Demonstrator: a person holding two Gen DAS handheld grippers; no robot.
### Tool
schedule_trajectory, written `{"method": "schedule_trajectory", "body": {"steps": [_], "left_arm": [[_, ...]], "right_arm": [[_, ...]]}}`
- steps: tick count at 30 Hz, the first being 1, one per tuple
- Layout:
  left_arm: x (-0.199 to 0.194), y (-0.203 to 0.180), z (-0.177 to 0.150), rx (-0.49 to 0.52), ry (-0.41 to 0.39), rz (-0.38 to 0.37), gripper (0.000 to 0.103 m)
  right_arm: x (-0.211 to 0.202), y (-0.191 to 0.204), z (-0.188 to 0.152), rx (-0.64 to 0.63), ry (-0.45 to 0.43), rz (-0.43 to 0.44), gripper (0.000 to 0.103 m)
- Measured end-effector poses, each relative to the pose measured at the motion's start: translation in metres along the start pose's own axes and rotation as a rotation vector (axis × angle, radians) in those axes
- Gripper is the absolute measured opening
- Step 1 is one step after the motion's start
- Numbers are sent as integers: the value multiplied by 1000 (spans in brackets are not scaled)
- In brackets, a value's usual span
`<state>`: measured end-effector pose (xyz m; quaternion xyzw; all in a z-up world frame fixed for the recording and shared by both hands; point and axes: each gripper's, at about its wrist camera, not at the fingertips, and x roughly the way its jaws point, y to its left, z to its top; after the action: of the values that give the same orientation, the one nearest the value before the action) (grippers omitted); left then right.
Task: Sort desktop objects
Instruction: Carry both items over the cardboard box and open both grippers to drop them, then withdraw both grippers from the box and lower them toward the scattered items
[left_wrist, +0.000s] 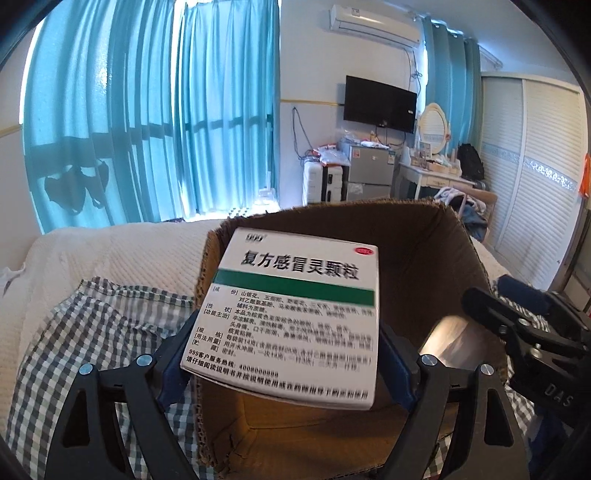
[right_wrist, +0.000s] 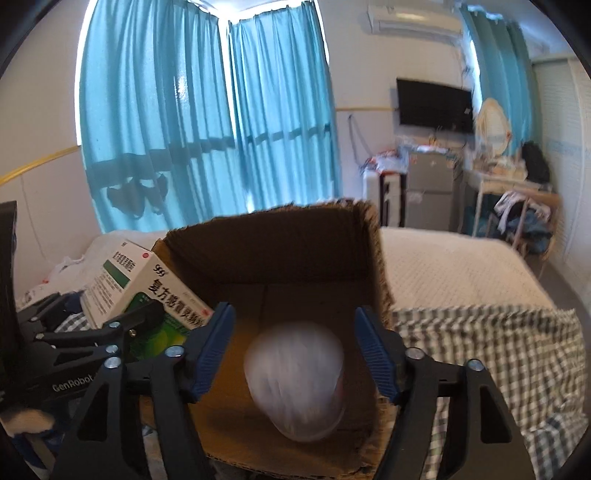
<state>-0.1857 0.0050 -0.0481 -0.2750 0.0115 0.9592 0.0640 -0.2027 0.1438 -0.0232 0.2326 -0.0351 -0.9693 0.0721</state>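
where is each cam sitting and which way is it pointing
Left wrist: on the left hand-held gripper, facing forward over the cardboard box toward the curtains; its fingers clamp the medicine box; the right hand-held gripper shows at right.
Right wrist: on the right hand-held gripper, open above a blurred white object in the box; the left gripper shows at left.
Shared: cardboard box, medicine box, curtains, TV.

Left gripper (left_wrist: 286, 354): jaws clamped on medicine box (left_wrist: 295, 314), one pad on each side, box tilted, held above open carton. Right gripper (right_wrist: 295, 350): jaws spread wide, blue pads (right_wrist: 212, 350) well apart, nothing between them touching; sits just right of left gripper.
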Motion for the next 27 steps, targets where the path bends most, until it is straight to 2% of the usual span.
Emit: {"method": "schedule_trajectory", "body": {"steps": [2, 7, 11, 19, 27], "left_arm": [[-7, 2, 4, -6, -18, 10, 94], [-30, 5, 17, -20, -56, 18, 97], [-56, 9, 27, -30, -102, 21, 103], [-116, 12, 38, -52, -184, 28, 103], [-177, 11, 37, -39, -270, 94, 103]], "right_arm": [[-9, 0, 3, 8, -22, -3, 72], [-33, 0, 14, 27, -55, 1, 74], [-59, 5, 22, 28, -93, -3, 76], [-115, 15, 34, 31, -158, 3, 80], [-178, 27, 37, 31, -235, 19, 91]]}}
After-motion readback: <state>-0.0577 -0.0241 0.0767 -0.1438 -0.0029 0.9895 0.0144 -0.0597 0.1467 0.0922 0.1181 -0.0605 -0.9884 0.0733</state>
